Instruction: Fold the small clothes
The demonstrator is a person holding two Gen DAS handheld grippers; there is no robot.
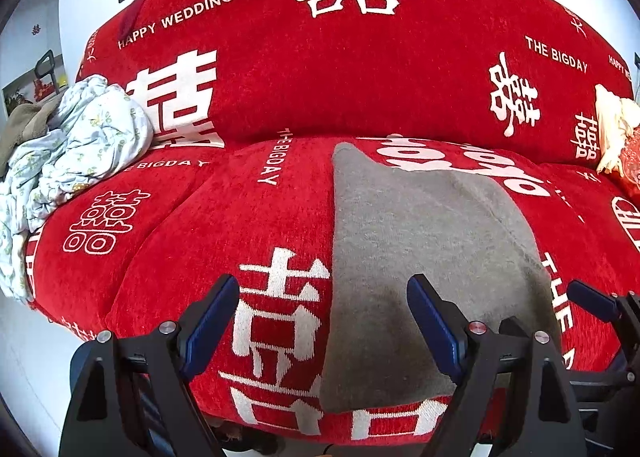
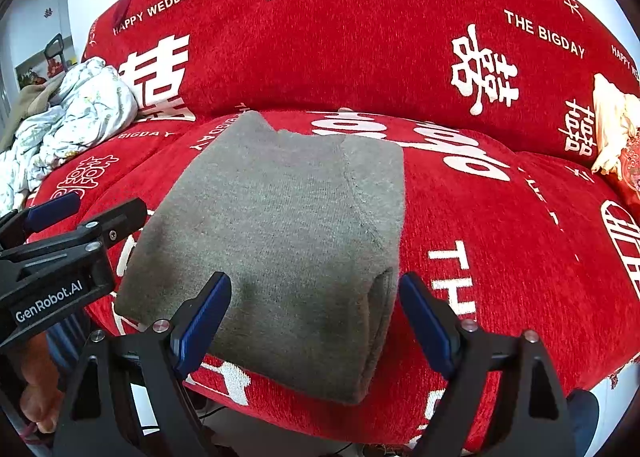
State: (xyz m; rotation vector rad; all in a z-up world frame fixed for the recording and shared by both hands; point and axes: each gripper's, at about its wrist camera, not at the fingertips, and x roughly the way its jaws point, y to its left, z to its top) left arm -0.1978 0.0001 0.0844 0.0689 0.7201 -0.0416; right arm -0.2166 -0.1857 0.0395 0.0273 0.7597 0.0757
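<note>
We are holding both grippers just short of the front edge of the grey knit garment (image 2: 280, 241), which is our landmark here. Our right gripper (image 2: 315, 317) is hanging with its blue pads spread wide and nothing between them; the garment's near right corner, where the fold is showing a rolled edge, is sitting right ahead of that gap. Our left gripper (image 1: 323, 321) is likewise standing wide apart and empty, and it is lining up with the garment's left edge (image 1: 420, 257), so its left pad is hovering over bare sofa cover while its right pad is over grey cloth.

The garment is lying flat on the red seat cushion (image 2: 500, 257), already folded into a rough rectangle. Its long axis is running away from us, from the cushion's front lip toward the backrest. We are judging that the next fold turns on this: the near short edge is the one both tools are facing, and the right gripper is the better centred on it.

Beyond the garment's far edge the red backrest (image 2: 340, 57) is rising. Well to the garment's left a crumpled pale floral cloth (image 2: 76, 113) is piling up.
</note>
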